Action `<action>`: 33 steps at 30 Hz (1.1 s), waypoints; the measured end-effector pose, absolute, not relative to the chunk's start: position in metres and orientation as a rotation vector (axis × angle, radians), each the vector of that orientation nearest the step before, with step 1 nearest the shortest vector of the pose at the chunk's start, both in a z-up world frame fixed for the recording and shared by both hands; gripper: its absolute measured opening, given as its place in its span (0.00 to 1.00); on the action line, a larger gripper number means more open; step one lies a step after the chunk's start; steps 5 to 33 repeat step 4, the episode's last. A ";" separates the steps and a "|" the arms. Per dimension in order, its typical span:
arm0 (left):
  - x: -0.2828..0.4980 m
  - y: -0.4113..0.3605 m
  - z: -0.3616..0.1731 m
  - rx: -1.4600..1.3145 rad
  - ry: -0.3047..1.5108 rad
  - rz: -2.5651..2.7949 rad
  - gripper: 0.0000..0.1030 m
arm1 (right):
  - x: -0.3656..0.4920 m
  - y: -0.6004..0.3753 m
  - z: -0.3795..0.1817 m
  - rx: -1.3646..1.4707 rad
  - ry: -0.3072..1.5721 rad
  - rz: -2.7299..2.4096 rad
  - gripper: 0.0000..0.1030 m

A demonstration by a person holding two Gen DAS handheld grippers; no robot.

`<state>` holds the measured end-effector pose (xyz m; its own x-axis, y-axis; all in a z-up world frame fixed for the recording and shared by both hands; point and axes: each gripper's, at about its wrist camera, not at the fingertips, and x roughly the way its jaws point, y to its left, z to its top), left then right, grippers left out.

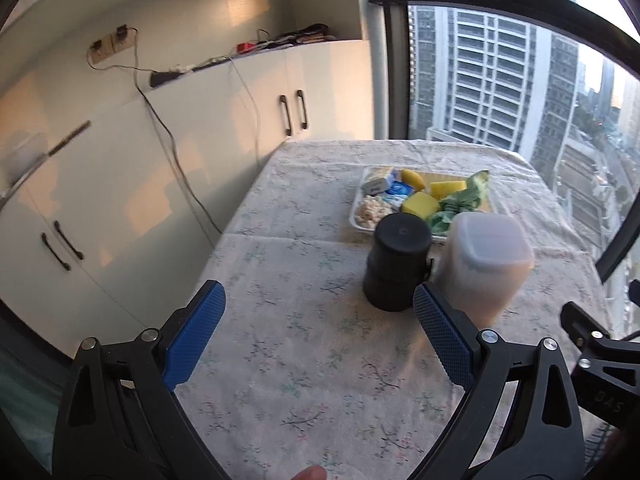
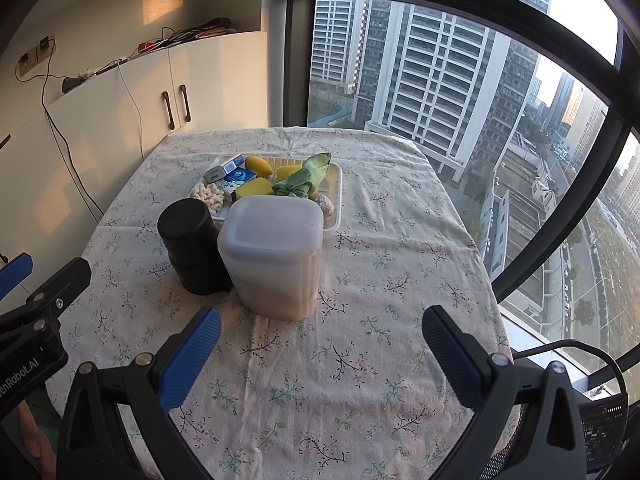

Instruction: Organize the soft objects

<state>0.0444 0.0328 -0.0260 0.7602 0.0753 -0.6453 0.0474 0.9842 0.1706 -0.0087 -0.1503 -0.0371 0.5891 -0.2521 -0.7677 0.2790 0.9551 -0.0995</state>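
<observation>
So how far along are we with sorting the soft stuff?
Nothing looks done yet. The yellow sponges, green cloth and other items all sit in the tray. The black canister and translucent container stand closed in front. Left claw and right claw are open, holding nothing. All sorting remains.

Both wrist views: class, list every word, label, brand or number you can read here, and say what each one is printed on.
"enRobot.AI", start cut off by the frame edge: on the left claw's black body, in the right wrist view.
"DAS", faint and partly cut off: on the right claw's black body, in the left wrist view.
Blue-and-white packs in the tray: print too small to read.
Black canister and frosted container: no text visible.
</observation>
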 end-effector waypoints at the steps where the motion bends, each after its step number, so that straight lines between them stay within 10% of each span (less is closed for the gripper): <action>1: 0.044 0.031 -0.027 0.223 0.690 0.068 0.93 | -0.008 -0.151 -0.038 0.033 0.892 -0.310 1.00; 33: 0.047 0.036 -0.032 0.202 0.700 0.024 0.93 | -0.007 -0.151 -0.040 0.036 0.900 -0.311 1.00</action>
